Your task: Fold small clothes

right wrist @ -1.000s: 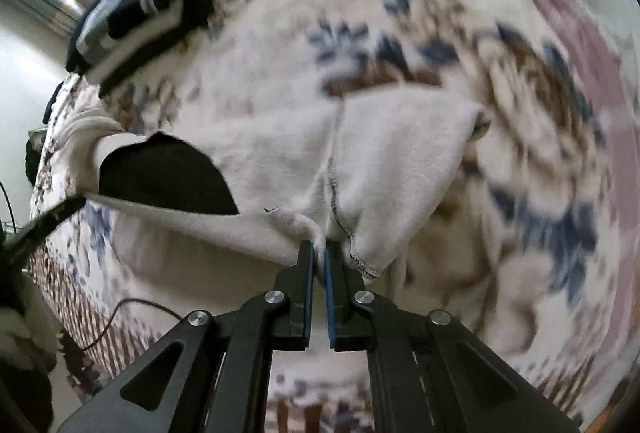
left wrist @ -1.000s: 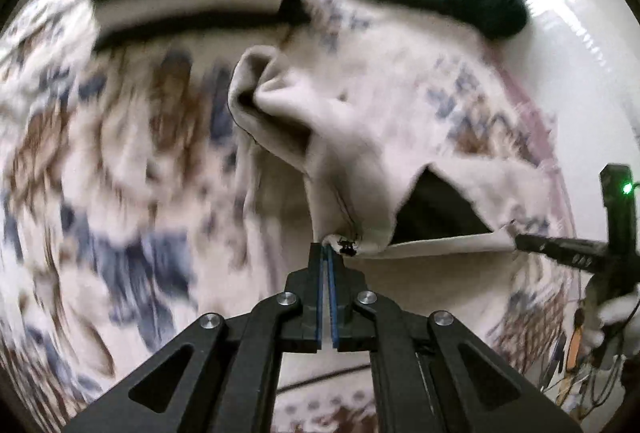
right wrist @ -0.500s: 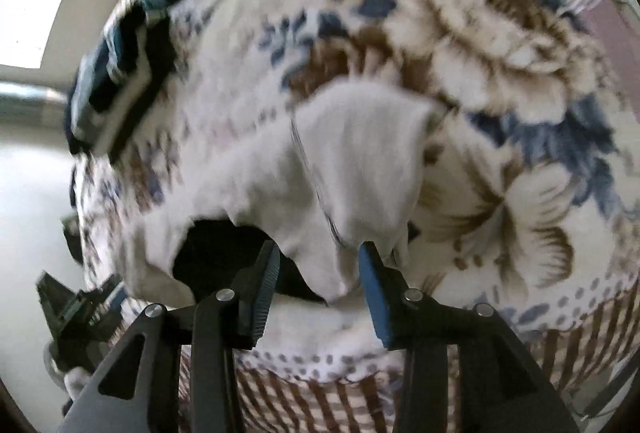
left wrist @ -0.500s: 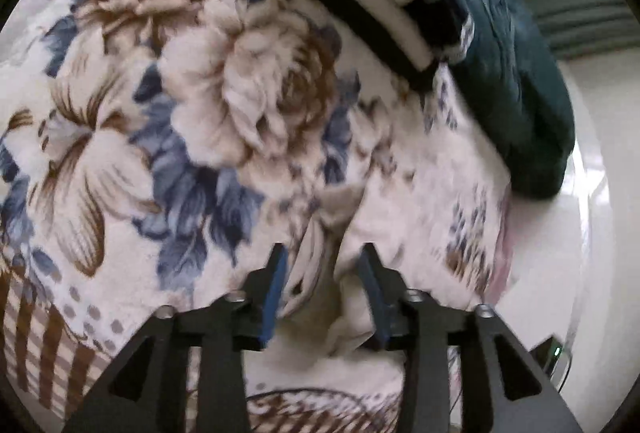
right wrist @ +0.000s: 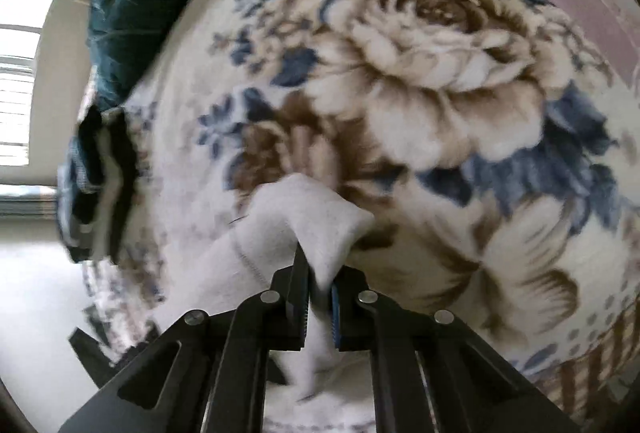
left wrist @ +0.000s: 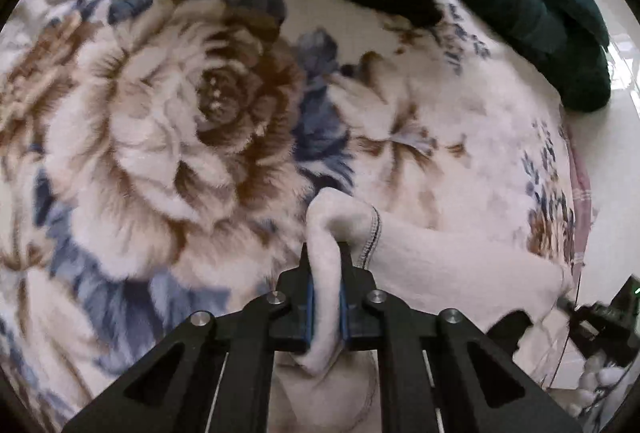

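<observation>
Over the floral blanket (left wrist: 168, 137), left tool (left wrist: 326, 265) pinches cream garment (left wrist: 440, 257); right tool (right wrist: 318, 273) likewise.

1. No words, numbers, labels or signs are showing that can be read in either view.
2. The blanket (left wrist: 168, 137) is showing only flowers and leaves, no letters.
3. The small cream garment (left wrist: 440, 257) is showing only stitching, with no tag that can be read.
</observation>
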